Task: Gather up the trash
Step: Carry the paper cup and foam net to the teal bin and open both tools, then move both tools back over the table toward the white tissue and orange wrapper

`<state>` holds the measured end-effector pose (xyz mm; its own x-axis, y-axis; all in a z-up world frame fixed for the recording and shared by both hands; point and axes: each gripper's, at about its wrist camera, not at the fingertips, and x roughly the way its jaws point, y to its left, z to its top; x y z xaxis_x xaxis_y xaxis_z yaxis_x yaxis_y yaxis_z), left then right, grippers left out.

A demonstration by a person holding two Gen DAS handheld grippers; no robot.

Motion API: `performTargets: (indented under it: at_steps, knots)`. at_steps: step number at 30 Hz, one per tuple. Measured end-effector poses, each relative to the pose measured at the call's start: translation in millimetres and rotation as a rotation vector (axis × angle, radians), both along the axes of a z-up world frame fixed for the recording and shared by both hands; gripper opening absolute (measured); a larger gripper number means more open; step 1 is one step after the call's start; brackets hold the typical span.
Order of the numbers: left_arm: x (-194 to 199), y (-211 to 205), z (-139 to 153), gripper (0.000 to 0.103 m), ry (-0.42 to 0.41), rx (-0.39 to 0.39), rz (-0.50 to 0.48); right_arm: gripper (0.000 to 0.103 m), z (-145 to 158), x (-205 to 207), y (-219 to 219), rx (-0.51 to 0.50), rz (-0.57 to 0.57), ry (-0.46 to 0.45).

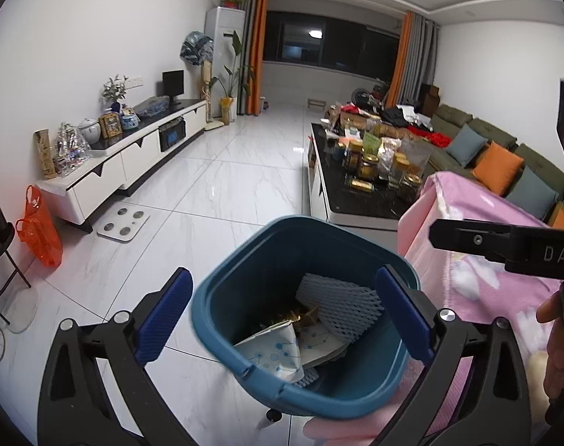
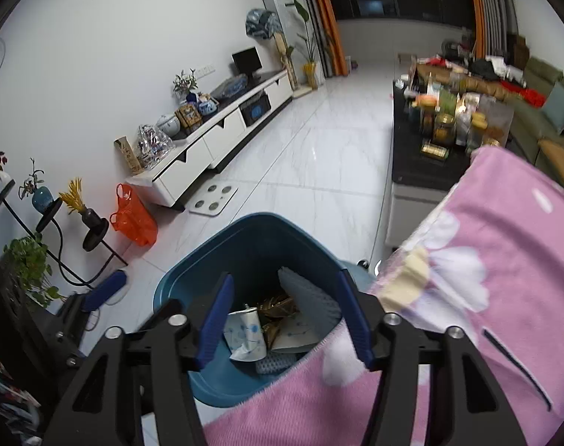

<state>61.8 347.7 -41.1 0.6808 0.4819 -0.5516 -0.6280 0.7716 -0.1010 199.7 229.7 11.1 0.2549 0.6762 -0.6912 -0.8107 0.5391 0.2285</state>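
"DAS" lettering on right tongs (image 1: 445, 234), w/ blue bin (image 1: 222, 297) below.

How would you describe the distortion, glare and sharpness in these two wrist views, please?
Left wrist view: strong fisheye bending with dark corners, ceiling light glaring in the dark window, blue bin sharp. Right wrist view: same curved walls, glossy floor tiles reflecting light, pink blanket close and soft-edged.

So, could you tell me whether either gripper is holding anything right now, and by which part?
Nothing is held. The left gripper and the right gripper both hang open over the blue bin, with nothing between their pads.
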Motion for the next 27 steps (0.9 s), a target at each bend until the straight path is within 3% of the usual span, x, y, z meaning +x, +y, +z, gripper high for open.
performTargets:
  at_steps: [11, 27]
  knots:
    - [-65.0, -32.5, 51.7, 0.097, -0.066, 0.012, 0.010, 0.090, 23.7, -19.2, -48.3, -0.007, -0.087, -0.174]
    - [-77.4, -143.5, 102.8, 0.097, -0.143, 0.028, -0.190, 0.096, 37.7, -30.2, -193.6, 0.015, -0.367, -0.242]
